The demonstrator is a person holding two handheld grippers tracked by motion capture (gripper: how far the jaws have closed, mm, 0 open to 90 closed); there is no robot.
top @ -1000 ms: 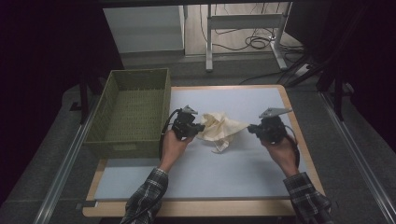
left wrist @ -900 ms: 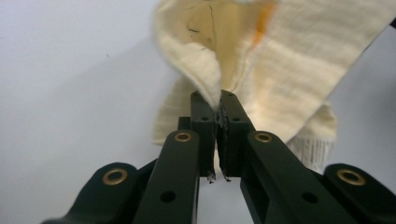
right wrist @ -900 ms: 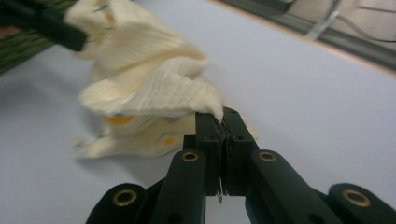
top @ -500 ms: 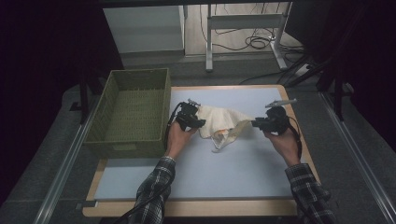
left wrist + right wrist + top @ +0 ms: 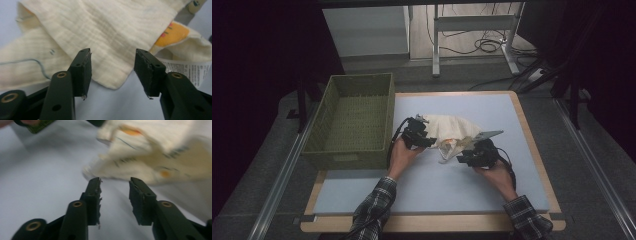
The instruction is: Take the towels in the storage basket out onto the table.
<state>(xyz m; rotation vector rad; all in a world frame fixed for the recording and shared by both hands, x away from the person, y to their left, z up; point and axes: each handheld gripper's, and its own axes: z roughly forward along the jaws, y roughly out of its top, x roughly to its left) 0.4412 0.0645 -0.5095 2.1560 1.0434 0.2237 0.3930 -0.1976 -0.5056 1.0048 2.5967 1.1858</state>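
A crumpled cream cloth (image 5: 451, 131) with orange patches and a printed care label lies on the pale blue mat (image 5: 492, 185). My left gripper (image 5: 428, 139) sits at the cloth's left edge. In the left gripper view its jaws stand open, a folded corner of the cloth (image 5: 110, 45) lying between and just past them, the label (image 5: 185, 68) off to the right. My right gripper (image 5: 463, 156) is at the cloth's lower right edge. In the right gripper view the jaws are open and empty, with the cloth (image 5: 160, 157) blurred just beyond the tips.
A green woven basket (image 5: 354, 117) stands to the left of the mat, close to my left hand. The mat lies on a wooden table (image 5: 532, 140). Cables and a metal frame (image 5: 472, 30) lie on the floor behind the table.
Both grippers moved inward and down onto the mat. The cloth, held up between them a second ago, now lies on the mat, and the right gripper has come toward the near side.
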